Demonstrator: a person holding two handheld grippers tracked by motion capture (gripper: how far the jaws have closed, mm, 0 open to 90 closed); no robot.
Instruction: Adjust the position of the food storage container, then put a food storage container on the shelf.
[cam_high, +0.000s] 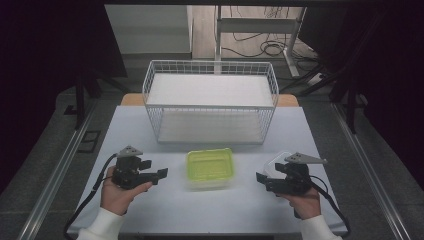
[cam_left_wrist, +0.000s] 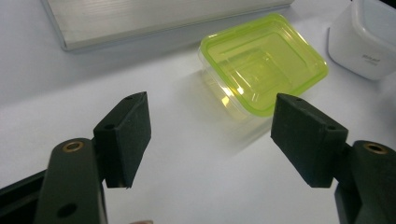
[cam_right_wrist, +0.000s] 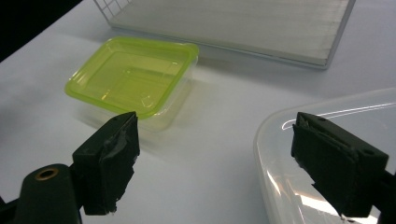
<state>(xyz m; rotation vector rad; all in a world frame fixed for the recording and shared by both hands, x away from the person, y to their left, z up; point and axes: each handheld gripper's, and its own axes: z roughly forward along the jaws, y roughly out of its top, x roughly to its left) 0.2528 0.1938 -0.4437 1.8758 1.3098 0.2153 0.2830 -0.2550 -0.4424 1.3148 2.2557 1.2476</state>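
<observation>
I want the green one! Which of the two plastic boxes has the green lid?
The box with the green lid sits mid-table, between both hand-held grippers, before the wire basket. The other box, by the right hand-held gripper, is clear and whitish.

Green-lidded container (cam_high: 210, 168) between 2 tongs
</observation>
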